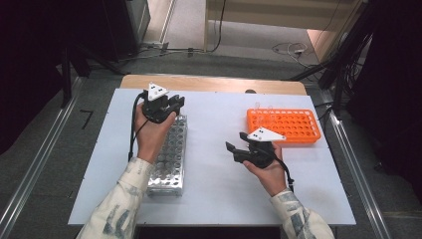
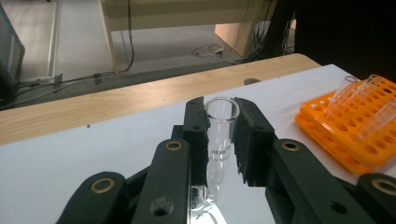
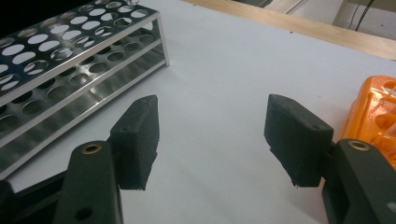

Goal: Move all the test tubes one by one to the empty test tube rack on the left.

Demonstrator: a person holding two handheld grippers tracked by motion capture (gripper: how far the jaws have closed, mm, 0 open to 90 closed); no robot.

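Note:
My left gripper is shut on a clear glass test tube, which stands upright between the pads with its open mouth on top. In the high view the left gripper hovers over the far end of the steel tube rack. An orange tube rack sits at the right of the white mat and holds a few clear tubes. My right gripper is open with nothing between its pads, low over the mat between the two racks.
The white mat covers a wooden table whose far edge shows beyond it. Cables lie on the floor behind the table. Bare mat stretches between the steel rack and the orange rack.

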